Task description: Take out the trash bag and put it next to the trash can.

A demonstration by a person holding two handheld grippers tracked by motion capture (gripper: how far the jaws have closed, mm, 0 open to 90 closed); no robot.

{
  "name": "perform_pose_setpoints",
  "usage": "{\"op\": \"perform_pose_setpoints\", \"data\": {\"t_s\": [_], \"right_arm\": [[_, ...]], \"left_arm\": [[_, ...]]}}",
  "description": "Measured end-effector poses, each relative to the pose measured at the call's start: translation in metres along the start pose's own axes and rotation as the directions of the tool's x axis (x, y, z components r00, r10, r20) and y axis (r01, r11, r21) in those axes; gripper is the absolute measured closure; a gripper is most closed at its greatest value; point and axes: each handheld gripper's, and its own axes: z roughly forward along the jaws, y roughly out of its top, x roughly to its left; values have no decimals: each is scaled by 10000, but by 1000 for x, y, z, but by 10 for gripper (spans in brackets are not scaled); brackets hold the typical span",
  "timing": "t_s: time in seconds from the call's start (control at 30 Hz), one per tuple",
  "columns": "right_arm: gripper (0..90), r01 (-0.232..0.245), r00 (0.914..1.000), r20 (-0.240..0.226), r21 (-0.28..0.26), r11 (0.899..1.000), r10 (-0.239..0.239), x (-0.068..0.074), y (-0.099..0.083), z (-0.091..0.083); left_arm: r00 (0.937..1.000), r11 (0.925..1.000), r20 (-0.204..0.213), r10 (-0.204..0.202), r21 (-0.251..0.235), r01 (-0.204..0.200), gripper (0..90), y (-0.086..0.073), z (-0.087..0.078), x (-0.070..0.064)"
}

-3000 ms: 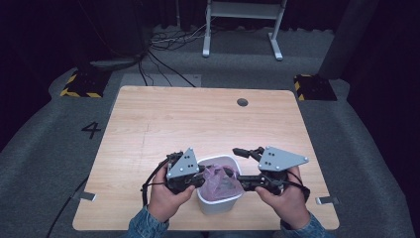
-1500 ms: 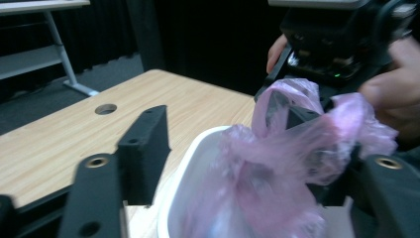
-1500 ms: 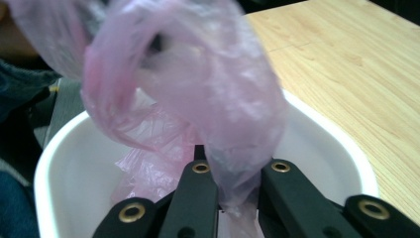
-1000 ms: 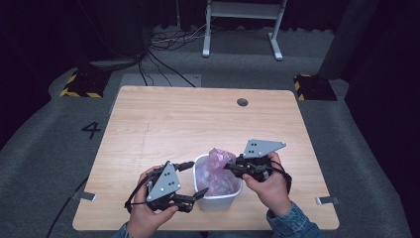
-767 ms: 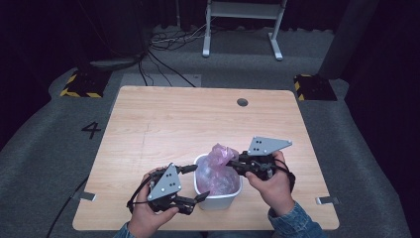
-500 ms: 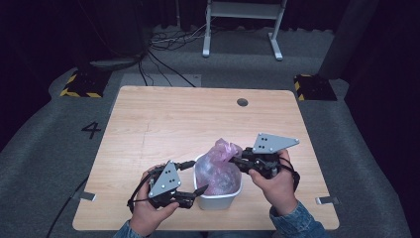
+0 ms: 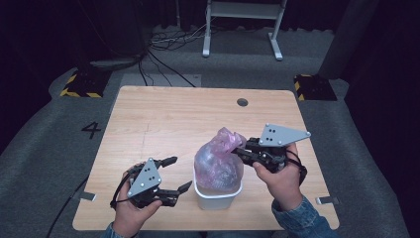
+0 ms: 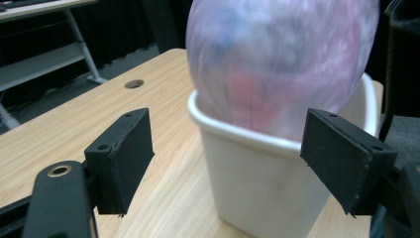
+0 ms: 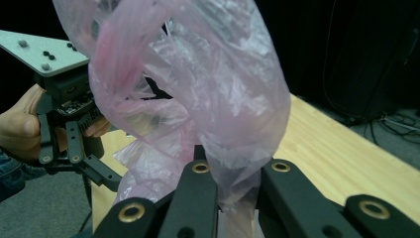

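From the high view, the pink plastic bag [image 7: 218,166] bulges up out of the white bin [image 7: 218,197], which sits on the wooden table [image 7: 163,119] close to the near edge. The right gripper [image 7: 236,151] comes in from the right and has its jaws pinched tight on the bag's gathered neck, which sticks up above the bin's far right side. Over on the left, the left gripper [image 7: 176,174] sits just beside the bin with its jaws spread wide and nothing between them, tips aimed at the bin's left wall but not touching it. A round hole [image 7: 242,102] shows in the tabletop far from the person.

Switching to the left gripper view: the two black pads [image 8: 124,158] stand far apart, bare, and the white bin [image 8: 257,183] sits just beyond them with the pink plastic bag [image 8: 282,59] swelling over its rim. The bag's bottom is still inside the bin.

Now the right gripper view: crumpled pink film [image 9: 208,99] runs straight down into the closed jaws, clamped between them. Beyond it, on the left, the left gripper [image 9: 104,171] appears in the person's hand [image 9: 22,129], jaws apart.
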Motion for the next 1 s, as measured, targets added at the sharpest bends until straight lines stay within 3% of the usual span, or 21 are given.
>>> {"op": "perform_pose_setpoints", "data": {"t_s": [0.3,0.6,0.77,1.0], "right_arm": [[883,342,9987,387,-215,9992,-334,-3,24,-13],[882,462,9933,1069,-270,9986,-431,-17,38,-27],[881,593,9834,1725,-80,9982,-570,-29,43,-38],[881,313,9653,2587,256,9992,-368,-53,33,-50]], "left_arm": [[9994,9994,-321,-112,325,123,183,-7,-4,9],[9969,9981,-787,-93,603,141,176,-11,-10,15],[9872,9927,-1575,262,1203,-71,169,-16,-14,22],[9813,9896,-1915,-170,1371,439,168,-31,-20,35]]}}
